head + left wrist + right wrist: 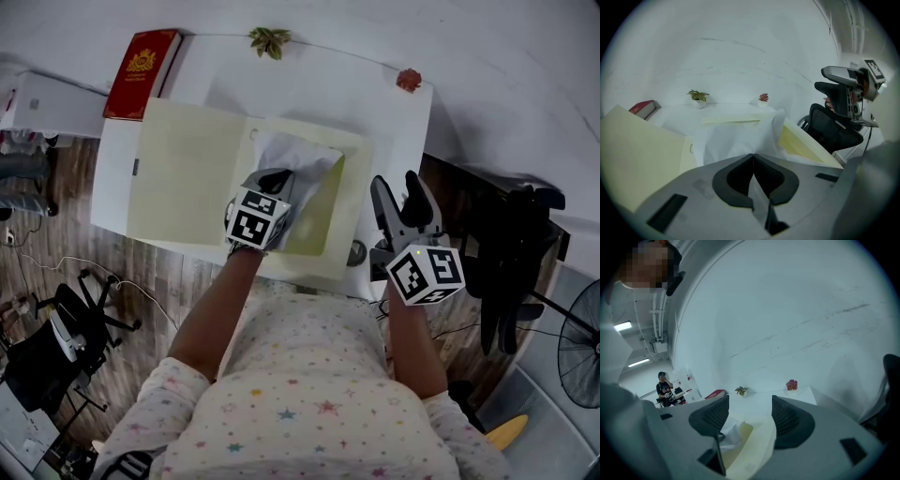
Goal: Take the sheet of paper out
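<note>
Sheet of paper (305,155): white and crumpled, on the right half of the open yellow envelope (187,169), with its near edge lifted off it.
Left gripper (275,180): jaws together, pinching a fold of the sheet's near edge; it sits over the envelope's near-right part.
Right gripper (398,192): jaws apart with nothing between the pads; it hangs just off the envelope's right edge, above the edge of the white table (394,122).
Envelope: spread on the table, with a wide leaf lying flat to the left and its right part bowed up beside the sheet.
Key relation: from the left gripper's pads the sheet runs away toward the envelope's far edge, roughly along the line that gripper points.
Nearer hand: the left, which has the grip; the right is close enough to pin the envelope's right edge.
Step, as I judge it: mid-pull, the sheet not yet clear of the envelope; how much remains tucked in I cannot tell.
Next move calls for: drawing up and back toward the person, along the sheet's length.
Risk: the thin sheet may crease or tear, or drag the envelope with it.
</note>
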`<action>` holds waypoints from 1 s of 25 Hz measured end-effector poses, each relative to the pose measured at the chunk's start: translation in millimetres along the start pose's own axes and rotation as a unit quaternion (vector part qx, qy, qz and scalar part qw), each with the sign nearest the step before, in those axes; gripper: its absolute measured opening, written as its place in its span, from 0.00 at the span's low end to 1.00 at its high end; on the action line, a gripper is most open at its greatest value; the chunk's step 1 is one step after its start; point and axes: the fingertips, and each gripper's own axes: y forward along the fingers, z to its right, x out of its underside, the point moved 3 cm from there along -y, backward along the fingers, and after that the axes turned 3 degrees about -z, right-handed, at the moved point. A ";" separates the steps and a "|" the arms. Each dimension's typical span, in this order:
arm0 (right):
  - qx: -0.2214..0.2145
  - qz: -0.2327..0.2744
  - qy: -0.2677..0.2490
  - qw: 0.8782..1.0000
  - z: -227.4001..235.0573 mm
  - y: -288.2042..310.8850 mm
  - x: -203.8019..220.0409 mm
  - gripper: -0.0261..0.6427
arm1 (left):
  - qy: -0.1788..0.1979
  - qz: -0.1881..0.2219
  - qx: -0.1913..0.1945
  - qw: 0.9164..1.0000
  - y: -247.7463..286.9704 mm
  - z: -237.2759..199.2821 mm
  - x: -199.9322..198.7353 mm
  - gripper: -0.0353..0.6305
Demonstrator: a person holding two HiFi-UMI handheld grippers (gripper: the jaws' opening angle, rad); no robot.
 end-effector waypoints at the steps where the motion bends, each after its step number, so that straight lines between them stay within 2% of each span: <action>1: -0.001 0.001 -0.001 1.000 -1.5 -0.2 -0.9 0.44 | 0.000 0.003 -0.002 1.000 -2.3 -0.6 -0.9 0.08; 12: -0.002 0.010 -0.012 1.000 -8.5 -10.7 -7.7 0.44 | 0.003 0.027 -0.018 0.999 -23.4 0.2 -2.7 0.08; 25: -0.006 0.028 -0.015 0.999 -12.1 -28.1 -14.3 0.44 | -0.001 0.059 -0.016 0.998 -48.5 13.7 -19.9 0.07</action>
